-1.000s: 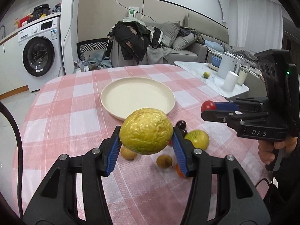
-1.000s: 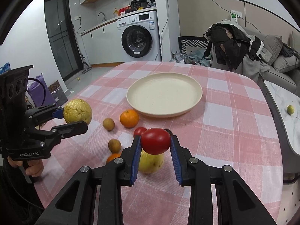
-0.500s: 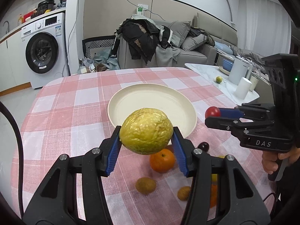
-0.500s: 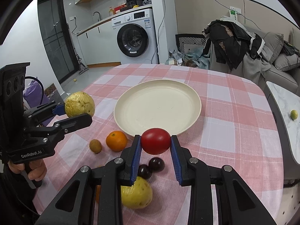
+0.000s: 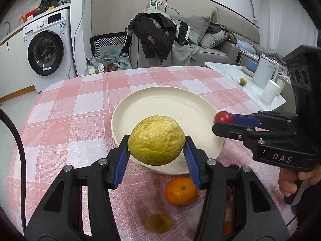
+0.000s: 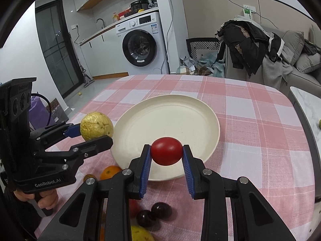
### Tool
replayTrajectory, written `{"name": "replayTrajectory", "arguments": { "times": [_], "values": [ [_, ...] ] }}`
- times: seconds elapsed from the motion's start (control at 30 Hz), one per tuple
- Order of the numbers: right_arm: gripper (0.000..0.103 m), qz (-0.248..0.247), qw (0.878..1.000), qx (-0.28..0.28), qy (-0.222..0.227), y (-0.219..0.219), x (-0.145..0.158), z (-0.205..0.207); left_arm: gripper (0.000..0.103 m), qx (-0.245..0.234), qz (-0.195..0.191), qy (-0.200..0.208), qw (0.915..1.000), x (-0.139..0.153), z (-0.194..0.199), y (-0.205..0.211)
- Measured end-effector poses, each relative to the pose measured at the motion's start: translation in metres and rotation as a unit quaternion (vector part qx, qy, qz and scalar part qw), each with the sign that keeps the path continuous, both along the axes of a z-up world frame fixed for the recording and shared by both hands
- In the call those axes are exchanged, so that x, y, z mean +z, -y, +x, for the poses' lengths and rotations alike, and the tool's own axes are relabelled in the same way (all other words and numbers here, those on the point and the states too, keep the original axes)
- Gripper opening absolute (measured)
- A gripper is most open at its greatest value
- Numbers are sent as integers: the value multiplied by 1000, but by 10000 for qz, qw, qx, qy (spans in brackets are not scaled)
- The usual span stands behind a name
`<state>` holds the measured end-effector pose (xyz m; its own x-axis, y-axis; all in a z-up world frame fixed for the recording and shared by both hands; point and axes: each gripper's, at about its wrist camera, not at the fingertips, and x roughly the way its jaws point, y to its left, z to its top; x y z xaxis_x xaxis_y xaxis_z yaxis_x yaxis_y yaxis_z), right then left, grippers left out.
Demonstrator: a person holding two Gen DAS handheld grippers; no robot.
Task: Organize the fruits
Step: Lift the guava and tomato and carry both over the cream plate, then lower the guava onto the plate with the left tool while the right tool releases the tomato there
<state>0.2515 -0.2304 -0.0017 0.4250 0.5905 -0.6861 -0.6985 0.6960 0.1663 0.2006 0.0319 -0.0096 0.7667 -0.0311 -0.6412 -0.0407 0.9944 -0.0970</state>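
My left gripper [image 5: 156, 147] is shut on a wrinkled yellow fruit [image 5: 156, 140] and holds it above the near rim of an empty cream plate [image 5: 160, 104]. It also shows in the right wrist view [image 6: 96, 129], with the yellow fruit [image 6: 96, 126] at the plate's left edge. My right gripper [image 6: 166, 156] is shut on a small red tomato [image 6: 166, 150] above the near rim of the plate [image 6: 166, 116]. In the left wrist view the right gripper [image 5: 223, 121] holds the tomato [image 5: 222, 117] at the plate's right edge.
The table has a pink checked cloth [image 5: 80, 104]. Below the grippers lie an orange [image 5: 180, 188], a small brown fruit [image 5: 158, 223], two dark cherries [image 6: 154, 213] and a yellow-green fruit [image 6: 140, 234]. A side table [image 5: 246, 82] stands to the right.
Both grippers have moved forward over the loose fruit to the plate's near rim, each still holding its fruit. The plate now looks closer and larger.
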Motion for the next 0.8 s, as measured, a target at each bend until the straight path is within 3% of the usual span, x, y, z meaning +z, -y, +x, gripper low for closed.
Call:
{"name": "replayTrajectory", "arguments": {
  "times": [0.47, 0.8],
  "values": [
    [32, -357, 9989, 8, -308, -10, -25, 13, 49, -126, 47, -465, 9988, -30, 29, 6],
    [32, -450, 9985, -50, -312, -19, -33, 20, 50, -169, -34, -430, 9989, -28, 25, 2]
  ]
}}
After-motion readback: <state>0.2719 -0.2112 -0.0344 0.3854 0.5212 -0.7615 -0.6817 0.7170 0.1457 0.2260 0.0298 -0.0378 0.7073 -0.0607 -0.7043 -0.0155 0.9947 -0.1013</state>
